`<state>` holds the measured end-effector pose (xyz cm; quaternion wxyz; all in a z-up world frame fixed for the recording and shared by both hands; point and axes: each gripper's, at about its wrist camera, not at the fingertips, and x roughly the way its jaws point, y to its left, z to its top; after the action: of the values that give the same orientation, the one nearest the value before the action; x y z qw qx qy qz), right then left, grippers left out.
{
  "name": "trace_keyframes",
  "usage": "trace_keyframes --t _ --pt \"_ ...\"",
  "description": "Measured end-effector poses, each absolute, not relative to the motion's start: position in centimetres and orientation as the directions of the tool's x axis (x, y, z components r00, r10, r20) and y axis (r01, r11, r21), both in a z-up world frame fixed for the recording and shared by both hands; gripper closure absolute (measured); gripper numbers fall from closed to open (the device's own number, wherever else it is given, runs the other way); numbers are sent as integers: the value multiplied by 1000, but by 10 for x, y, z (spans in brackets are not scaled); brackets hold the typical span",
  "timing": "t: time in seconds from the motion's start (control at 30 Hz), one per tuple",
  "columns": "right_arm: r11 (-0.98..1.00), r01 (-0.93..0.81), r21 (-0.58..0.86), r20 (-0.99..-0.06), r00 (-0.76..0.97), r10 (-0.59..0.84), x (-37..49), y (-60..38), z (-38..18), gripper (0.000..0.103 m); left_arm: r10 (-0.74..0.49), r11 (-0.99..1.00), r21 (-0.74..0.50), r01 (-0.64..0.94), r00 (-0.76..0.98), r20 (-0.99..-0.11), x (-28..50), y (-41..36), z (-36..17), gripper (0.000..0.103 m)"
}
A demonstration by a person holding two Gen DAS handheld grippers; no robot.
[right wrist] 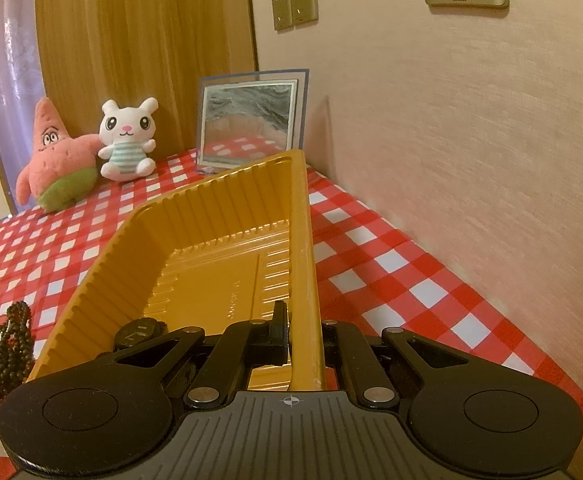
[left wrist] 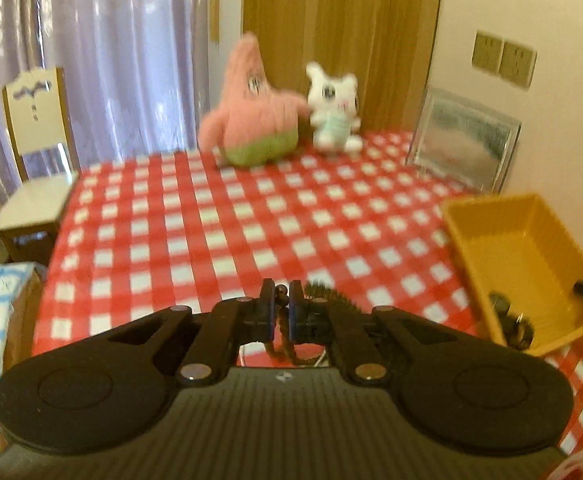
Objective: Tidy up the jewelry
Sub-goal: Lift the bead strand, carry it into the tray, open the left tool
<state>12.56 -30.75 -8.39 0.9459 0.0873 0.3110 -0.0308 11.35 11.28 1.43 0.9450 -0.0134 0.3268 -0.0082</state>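
Left gripper (left wrist: 280,307) clamped on a dark beaded strand (left wrist: 280,322), lifted clear of the checked tablecloth (left wrist: 211,220). Right gripper (right wrist: 300,330) pinched on the yellow tray (right wrist: 211,208) wall (steadying it). Transfer step, seemingly: next, carry to tray, release beside dark pieces (left wrist: 511,320) already inside.

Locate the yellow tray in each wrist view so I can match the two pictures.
Left wrist view: the yellow tray sits at the right edge on the checkered cloth, dark items in its near corner.
Right wrist view: it fills the centre, and the right tongs are shut on its right wall.
Shared landmark: the white bunny plush by the pink starfish plush.
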Motion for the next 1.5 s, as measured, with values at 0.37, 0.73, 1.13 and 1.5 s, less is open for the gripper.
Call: trace_keyframes --t 0.37,0.73,1.13,1.5 --pt "984 102 149 -592 806 6 124 -309 -85 98 -30 999 -51 6 870 -493 98 109 82 98" --pt "984 92 153 -586 810 16 123 -308 -83 98 -105 994 -83 75 882 -460 92 87 106 98" --pt "985 70 155 -573 819 33 130 -307 -79 98 -362 932 -160 325 850 -382 126 7 123 98" --pt "989 39 144 -560 827 49 133 -302 -75 97 -613 790 -271 550 723 -320 147 -68 128 98"
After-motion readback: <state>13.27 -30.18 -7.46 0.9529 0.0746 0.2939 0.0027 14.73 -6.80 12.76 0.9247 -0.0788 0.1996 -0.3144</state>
